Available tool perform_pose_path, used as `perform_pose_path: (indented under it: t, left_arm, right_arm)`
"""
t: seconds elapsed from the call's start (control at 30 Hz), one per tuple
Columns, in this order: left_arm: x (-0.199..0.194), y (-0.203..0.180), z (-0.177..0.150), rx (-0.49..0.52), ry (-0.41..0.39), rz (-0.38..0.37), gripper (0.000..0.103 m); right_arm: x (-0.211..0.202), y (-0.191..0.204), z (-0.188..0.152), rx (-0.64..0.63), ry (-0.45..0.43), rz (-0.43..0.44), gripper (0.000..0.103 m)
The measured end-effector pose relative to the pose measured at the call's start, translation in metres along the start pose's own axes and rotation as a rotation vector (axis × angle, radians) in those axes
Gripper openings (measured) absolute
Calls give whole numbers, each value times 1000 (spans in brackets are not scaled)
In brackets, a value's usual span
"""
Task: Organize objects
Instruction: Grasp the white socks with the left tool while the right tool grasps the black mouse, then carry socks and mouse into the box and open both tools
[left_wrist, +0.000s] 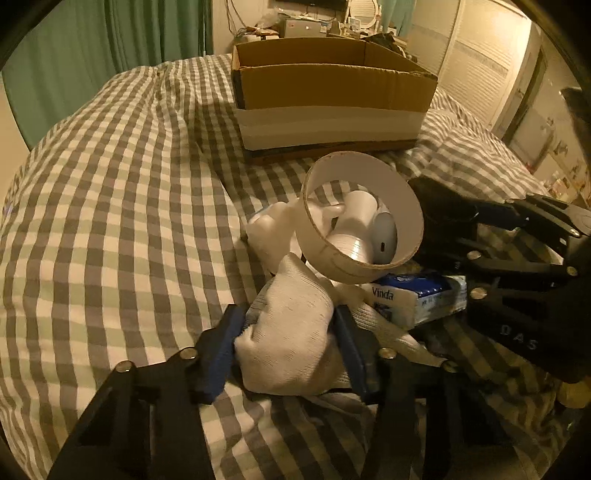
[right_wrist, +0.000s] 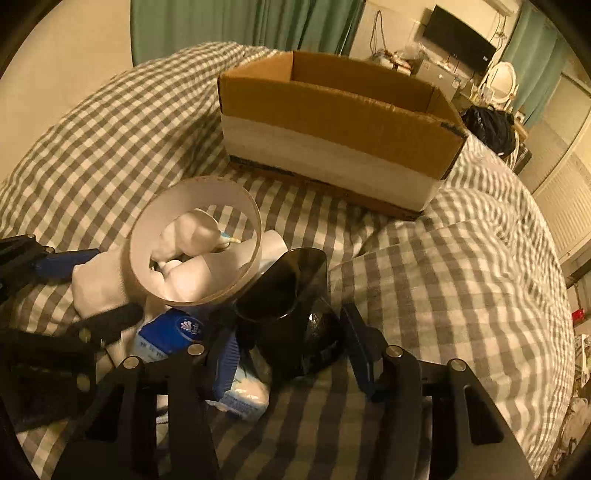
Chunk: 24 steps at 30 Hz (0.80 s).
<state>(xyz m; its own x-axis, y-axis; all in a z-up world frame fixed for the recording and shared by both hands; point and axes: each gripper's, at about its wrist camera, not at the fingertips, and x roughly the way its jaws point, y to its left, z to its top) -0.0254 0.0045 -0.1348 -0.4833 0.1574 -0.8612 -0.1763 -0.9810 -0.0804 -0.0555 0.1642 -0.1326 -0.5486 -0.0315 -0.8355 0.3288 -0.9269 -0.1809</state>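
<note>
Left tool pinches white sock; right tool spread around black object.

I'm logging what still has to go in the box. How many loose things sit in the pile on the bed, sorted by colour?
White: 4 — rolled sock, wide ring, small bottle, lumpy white item
Blue and white: 1 — Vinda tissue pack
Black: 1 — glossy black object
Total: 6 that I can tell apart; overlaps may hide more. The cardboard box is not counted.

Both wrist cams sit low, close to the pile, facing the cardboard box; left cam left of pile, right cam opposite.
</note>
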Motion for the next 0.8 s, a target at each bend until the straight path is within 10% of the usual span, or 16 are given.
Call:
perform_pose_path:
  t: [0.17,0.3,0.8]
  left_arm:
    - [-15,0,0,0,-13,0,41]
    - [-33,-4,0,21,-40,16,40]
    - [-89,18,35,-4,-206,65,38]
  right_arm:
    - [-24,-1,4,8,-58,-11,48]
    - [-45,1,6,5,-92,-3,28]
    - [-97,-10,21,25,-217,-6,28]
